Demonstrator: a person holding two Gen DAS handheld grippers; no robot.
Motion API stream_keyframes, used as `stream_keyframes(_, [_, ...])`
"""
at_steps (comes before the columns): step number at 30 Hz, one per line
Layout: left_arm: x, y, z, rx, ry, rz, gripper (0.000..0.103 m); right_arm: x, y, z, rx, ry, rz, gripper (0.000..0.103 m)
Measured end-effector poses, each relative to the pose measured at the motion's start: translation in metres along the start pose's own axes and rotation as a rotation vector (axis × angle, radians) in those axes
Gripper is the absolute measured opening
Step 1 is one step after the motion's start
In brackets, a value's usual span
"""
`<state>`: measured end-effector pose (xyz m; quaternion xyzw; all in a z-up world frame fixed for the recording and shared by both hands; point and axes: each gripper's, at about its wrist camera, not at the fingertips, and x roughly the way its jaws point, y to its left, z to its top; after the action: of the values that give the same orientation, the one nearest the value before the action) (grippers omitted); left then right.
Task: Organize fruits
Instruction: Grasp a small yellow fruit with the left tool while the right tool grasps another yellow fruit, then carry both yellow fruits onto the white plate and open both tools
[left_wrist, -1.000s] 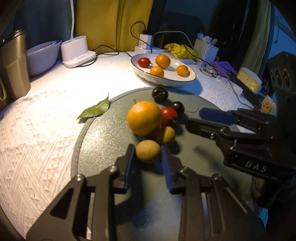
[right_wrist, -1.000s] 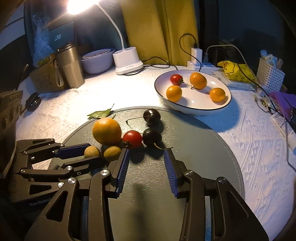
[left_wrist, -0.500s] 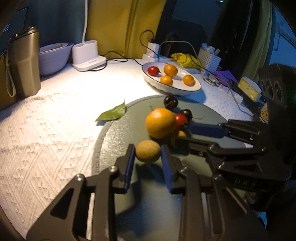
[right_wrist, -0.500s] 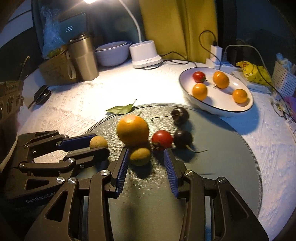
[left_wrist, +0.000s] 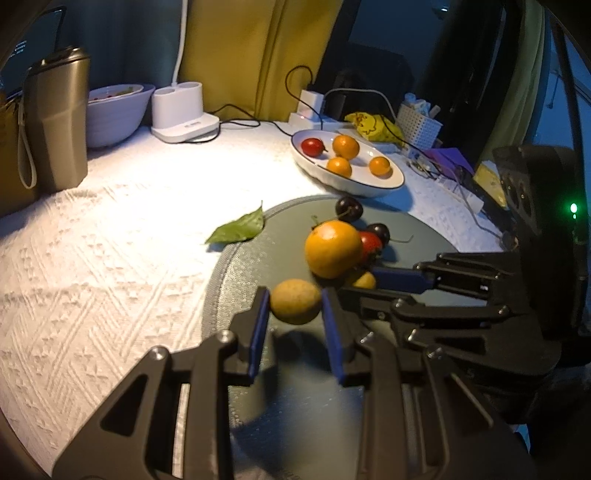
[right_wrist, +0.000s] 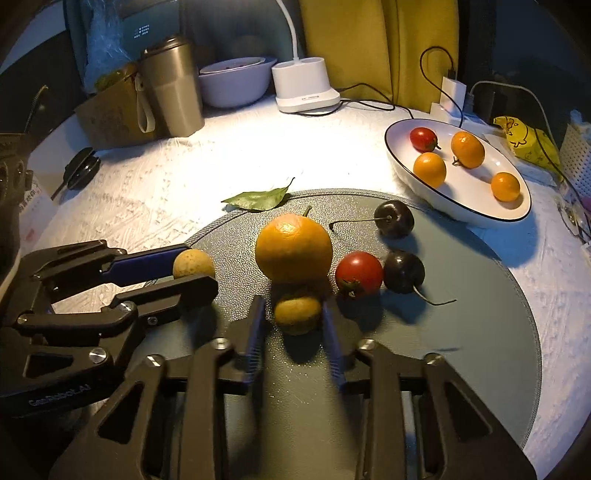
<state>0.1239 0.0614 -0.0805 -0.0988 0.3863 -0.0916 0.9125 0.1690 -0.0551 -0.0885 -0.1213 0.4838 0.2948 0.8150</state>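
Counter (right_wrist: 155, 192) in white textured cloth, round grey mat (right_wrist: 461, 332) lamplit, yellow curtain (right_wrist: 369, 48) behind mat, left tool (left_wrist: 295, 314) gripping tan fruit (left_wrist: 295, 301), right tool (right_wrist: 295, 315) clamped on second tan fruit (right_wrist: 297, 312), room beyond dim.

Left gripper (left_wrist: 295, 314) angled down, jaws clamped, right gripper (right_wrist: 295, 314) steeper, jaws closing, both side by side

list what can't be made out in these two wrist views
- Small yellow fruit, left wrist view: mostly hidden behind the big orange and the right gripper.
- White bowl, right wrist view: contents too dark and small to tell.
- Red tomato, left wrist view: partly hidden behind the orange.
- Screen text, right wrist view: too small to read.
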Motion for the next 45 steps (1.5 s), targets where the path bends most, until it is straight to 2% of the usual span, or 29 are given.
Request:
stream_keyframes(16, [-0.008, -0.008, 0.011, 0.025, -0.025, 0.021, 0.030, -0.015, -0.005, 0.001, -0.002, -0.038, -0.003, 0.027])
stream_keyframes(45, [0.012, -0.052, 0.066, 0.119, -0.045, 0.032, 0.030, -0.054, -0.086, 0.018, 0.089, -0.167, -0.031, 0.027])
